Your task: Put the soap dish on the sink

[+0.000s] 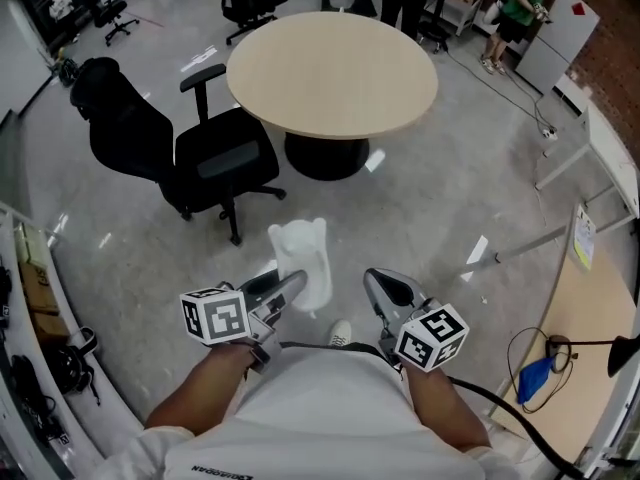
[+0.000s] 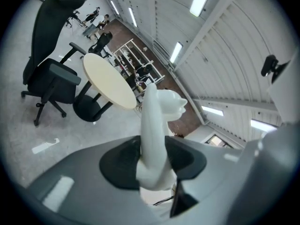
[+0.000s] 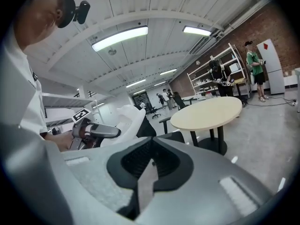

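A white soap dish (image 1: 305, 256) with a raised, notched end is held above the grey floor in front of me. My left gripper (image 1: 290, 286) is shut on its near end, and the dish stands edge-up between the dark pads (image 2: 117, 163). In the left gripper view the soap dish (image 2: 157, 121) rises straight out of the jaws. My right gripper (image 1: 378, 288) is level with the left one, just to its right, and its jaws are together with nothing between them. The right gripper view shows its shut pads (image 3: 164, 158), with the soap dish (image 3: 126, 120) and the left gripper (image 3: 96, 131) to the left.
A round beige table (image 1: 332, 68) on a black pedestal stands ahead. A black office chair (image 1: 200, 158) is to its left. A wooden desk (image 1: 590, 308) with cables and a blue object (image 1: 533, 376) runs along the right. Shelving (image 1: 30, 298) lines the left wall. People stand far back.
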The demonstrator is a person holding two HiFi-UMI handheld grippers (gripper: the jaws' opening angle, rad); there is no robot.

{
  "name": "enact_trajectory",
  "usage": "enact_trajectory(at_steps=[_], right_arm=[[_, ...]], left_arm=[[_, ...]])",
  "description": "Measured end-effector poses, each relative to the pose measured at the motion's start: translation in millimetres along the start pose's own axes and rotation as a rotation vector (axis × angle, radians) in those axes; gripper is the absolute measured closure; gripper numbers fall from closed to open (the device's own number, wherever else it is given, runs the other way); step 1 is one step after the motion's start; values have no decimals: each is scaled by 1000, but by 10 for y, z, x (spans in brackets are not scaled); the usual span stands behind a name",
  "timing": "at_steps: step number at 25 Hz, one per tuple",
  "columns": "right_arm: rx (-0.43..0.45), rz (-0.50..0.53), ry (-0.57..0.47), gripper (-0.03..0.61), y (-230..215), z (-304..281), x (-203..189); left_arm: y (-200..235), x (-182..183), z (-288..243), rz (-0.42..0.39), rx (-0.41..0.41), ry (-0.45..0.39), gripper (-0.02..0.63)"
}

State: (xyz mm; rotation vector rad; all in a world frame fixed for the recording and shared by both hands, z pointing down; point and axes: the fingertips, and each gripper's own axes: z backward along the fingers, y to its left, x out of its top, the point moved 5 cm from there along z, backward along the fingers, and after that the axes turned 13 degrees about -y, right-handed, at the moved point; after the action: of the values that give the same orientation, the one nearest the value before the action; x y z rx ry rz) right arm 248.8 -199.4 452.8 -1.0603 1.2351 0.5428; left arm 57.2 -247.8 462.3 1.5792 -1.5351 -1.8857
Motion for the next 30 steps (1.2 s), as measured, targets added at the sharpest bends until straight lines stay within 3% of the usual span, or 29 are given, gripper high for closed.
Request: enact_trajectory(at_steps=[6, 15, 30], right_arm=[[9, -24, 23, 577, -507, -42, 79], [12, -34, 26, 577, -813, -497, 161], [-46, 26, 75, 577, -1005, -1886, 495]], left_arm=[[-57, 61, -441, 7, 33, -12, 439], [170, 404, -794, 16, 27, -27, 440], [930, 1553, -1352, 74, -45, 19, 442]])
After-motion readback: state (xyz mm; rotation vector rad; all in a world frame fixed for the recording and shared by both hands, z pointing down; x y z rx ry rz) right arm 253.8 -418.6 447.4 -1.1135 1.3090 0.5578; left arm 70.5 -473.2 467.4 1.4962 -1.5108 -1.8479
